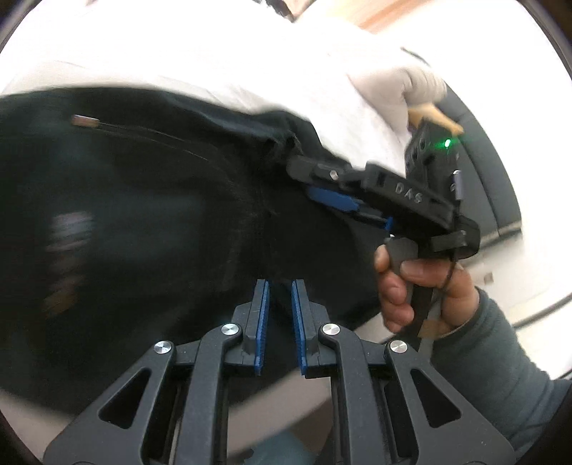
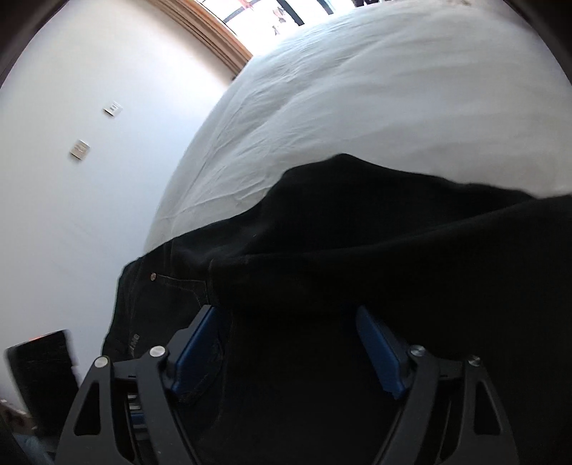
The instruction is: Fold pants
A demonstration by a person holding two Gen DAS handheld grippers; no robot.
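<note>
Black pants (image 1: 143,221) lie on a white bed sheet (image 1: 214,64). My left gripper (image 1: 280,286) has its blue pads close together with a narrow gap, pinching black fabric at the pants' near edge. In the left wrist view the right gripper (image 1: 332,195) reaches in from the right over the pants' upper edge, held by a bare hand (image 1: 411,282). In the right wrist view the right gripper (image 2: 286,314) is wide open, its blue pads (image 2: 195,343) straddling a fold of the pants (image 2: 357,250).
The bed sheet (image 2: 357,100) fills the far side. A white wall (image 2: 89,179) with two small plates stands at the left, and a wooden frame (image 2: 214,32) is beyond the bed. A dark box (image 2: 39,365) sits low at the left.
</note>
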